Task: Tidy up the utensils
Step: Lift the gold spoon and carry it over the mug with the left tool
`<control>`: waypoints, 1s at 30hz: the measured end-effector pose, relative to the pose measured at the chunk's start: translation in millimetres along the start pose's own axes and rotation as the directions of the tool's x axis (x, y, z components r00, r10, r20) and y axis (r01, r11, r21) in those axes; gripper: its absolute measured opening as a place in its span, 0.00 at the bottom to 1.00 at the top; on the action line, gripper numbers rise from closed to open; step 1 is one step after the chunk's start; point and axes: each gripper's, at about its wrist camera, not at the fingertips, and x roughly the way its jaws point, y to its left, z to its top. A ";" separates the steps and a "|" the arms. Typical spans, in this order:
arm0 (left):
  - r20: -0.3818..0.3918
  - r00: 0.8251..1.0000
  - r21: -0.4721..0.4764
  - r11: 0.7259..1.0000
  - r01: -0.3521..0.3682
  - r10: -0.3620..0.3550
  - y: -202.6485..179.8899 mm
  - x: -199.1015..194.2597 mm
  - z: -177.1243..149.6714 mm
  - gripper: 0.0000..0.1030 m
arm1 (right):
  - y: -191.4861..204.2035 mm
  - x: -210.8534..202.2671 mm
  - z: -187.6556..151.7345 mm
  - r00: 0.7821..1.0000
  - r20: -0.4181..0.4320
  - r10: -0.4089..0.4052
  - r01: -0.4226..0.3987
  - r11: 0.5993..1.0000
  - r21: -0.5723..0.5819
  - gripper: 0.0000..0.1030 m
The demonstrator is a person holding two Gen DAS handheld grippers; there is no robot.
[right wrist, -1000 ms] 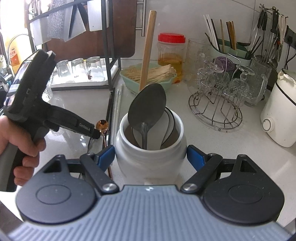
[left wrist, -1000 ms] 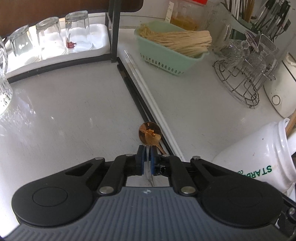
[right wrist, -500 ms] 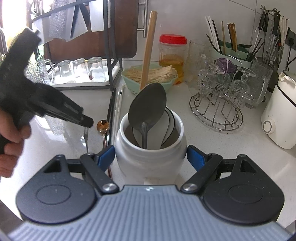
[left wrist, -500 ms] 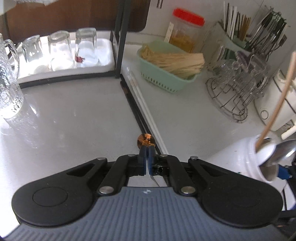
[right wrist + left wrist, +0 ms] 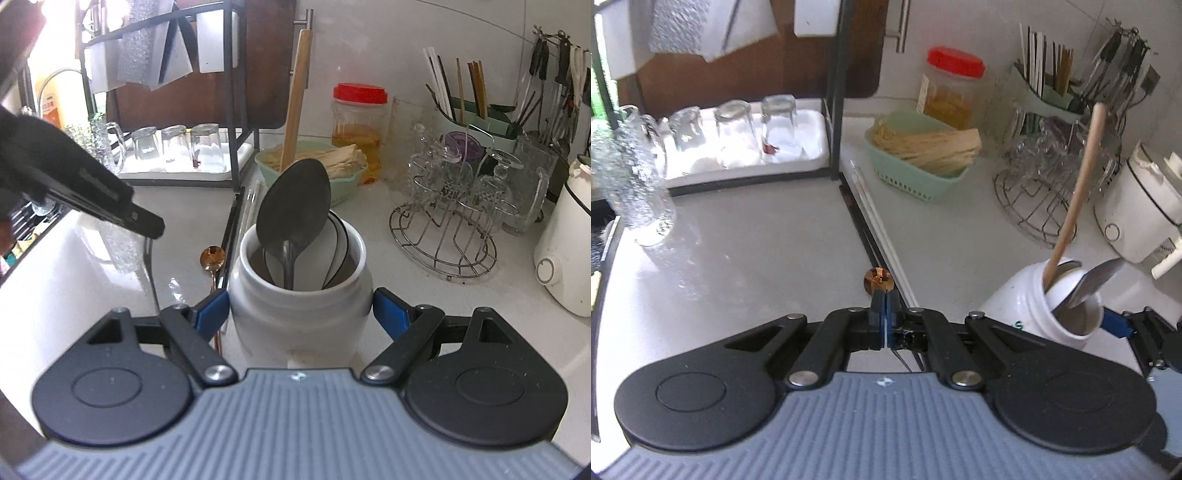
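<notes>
Left gripper (image 5: 885, 322) jaws clamp a thin fork (image 5: 151, 273); right gripper (image 5: 301, 309) grips the jar (image 5: 301, 317), copper spoon (image 5: 212, 257) beside on the bench (image 5: 738, 258).

Left gripper pinched shut, right gripper spread wide.
Left gripper (image 5: 885, 314): blue pads pressed together, angled down, something thin between them, probably a utensil handle. Right gripper (image 5: 301, 312): fingers (image 5: 210, 308) stand apart, one each side of the jar, contact unclear. Both tilt downward.
</notes>
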 end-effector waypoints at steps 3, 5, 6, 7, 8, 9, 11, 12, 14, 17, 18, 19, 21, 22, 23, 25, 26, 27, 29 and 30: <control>0.026 0.999 -0.011 1.000 -0.021 0.022 -3.0 -14.2 1.7 0.01 | -0.1 0.4 0.0 1.000 0.000 0.005 -0.005 1.000 -0.007 0.84; 0.044 0.998 -0.020 0.999 -0.033 0.034 -4.3 -25.7 2.4 0.01 | -0.3 0.4 0.3 1.000 -0.001 0.006 -0.006 1.000 -0.007 0.84; 0.055 0.998 -0.018 0.999 -0.042 0.043 -5.8 -31.4 2.9 0.01 | -0.2 0.5 0.6 1.000 -0.003 0.007 -0.007 1.000 -0.009 0.84; 0.064 0.997 -0.017 0.999 -0.049 0.050 -6.9 -36.4 3.8 0.01 | 0.0 0.7 0.7 1.000 -0.004 0.007 -0.007 1.000 -0.010 0.84; 0.073 0.996 -0.019 0.998 -0.055 0.056 -8.1 -42.0 4.6 0.01 | 0.1 1.1 1.1 1.000 -0.005 0.006 -0.006 1.000 -0.011 0.84; 0.080 0.995 -0.021 0.998 -0.058 0.060 -9.0 -46.0 5.7 0.01 | 0.2 1.1 1.3 1.000 -0.006 0.006 -0.007 1.000 -0.013 0.84; 0.095 0.993 -0.020 0.997 -0.070 0.071 -10.8 -53.5 9.0 0.01 | -0.2 1.1 1.9 1.000 -0.011 0.010 -0.010 1.000 -0.013 0.84; 0.102 0.992 -0.022 0.997 -0.072 0.074 -11.6 -57.2 10.6 0.01 | -0.2 0.9 2.2 1.000 -0.015 0.013 -0.013 1.000 -0.014 0.84; 0.123 0.989 -0.027 0.997 -0.075 0.078 -13.8 -66.9 14.6 0.01 | 1.4 -0.1 2.0 1.000 -0.019 0.018 -0.018 1.000 -0.020 0.84; 0.155 0.985 -0.020 0.997 -0.079 0.081 -19.4 -80.0 20.8 0.01 | 5.2 -2.5 -0.2 0.999 -0.017 0.032 -0.032 0.999 -0.031 0.84; 0.166 0.983 -0.015 0.997 -0.081 0.082 -21.8 -84.5 22.9 0.01 | 6.5 -3.5 -1.1 0.999 -0.016 0.039 -0.040 0.999 -0.036 0.84; 0.177 0.981 -0.007 0.996 -0.084 0.083 -24.9 -89.1 25.1 0.01 | 8.0 -4.6 -2.2 0.999 -0.014 0.046 -0.046 0.998 -0.041 0.84; 0.196 0.977 0.007 0.996 -0.089 0.086 -31.5 -97.4 28.9 0.01 | 10.6 -6.2 -3.9 0.998 -0.010 0.057 -0.057 0.997 -0.049 0.84; 0.202 0.975 0.012 0.996 -0.092 0.088 -34.4 -100.6 29.9 0.01 | 11.8 -6.8 -4.3 0.998 -0.009 0.062 -0.062 0.997 -0.052 0.84; 0.212 0.973 0.013 0.995 -0.095 0.090 -37.3 -104.7 31.3 0.01 | 12.7 -6.9 -4.2 0.998 -0.008 0.066 -0.066 0.996 -0.054 0.84; 0.226 0.970 0.008 0.995 -0.098 0.093 -42.5 -111.3 33.9 0.01 | 14.4 -6.8 -3.8 0.997 -0.008 0.071 -0.071 0.996 -0.056 0.84; 0.231 0.968 0.008 0.995 -0.097 0.093 -45.1 -114.2 35.5 0.01 | 15.0 -6.7 -3.6 0.997 -0.008 0.073 -0.073 0.996 -0.055 0.84; 0.237 0.967 0.011 0.995 -0.097 0.092 -47.8 -117.0 36.5 0.01 | 15.4 -6.9 -3.5 0.997 -0.008 0.074 -0.074 0.996 -0.055 0.84; 0.250 0.964 0.022 0.995 -0.099 0.090 -53.3 -120.6 38.8 0.01 | 15.7 -7.4 -3.6 0.997 -0.007 0.077 -0.077 0.996 -0.053 0.84; 0.255 0.963 0.027 0.995 -0.099 0.089 -56.4 -121.4 39.5 0.01 | 15.4 -7.8 -3.7 0.997 -0.006 0.079 -0.080 0.995 -0.052 0.84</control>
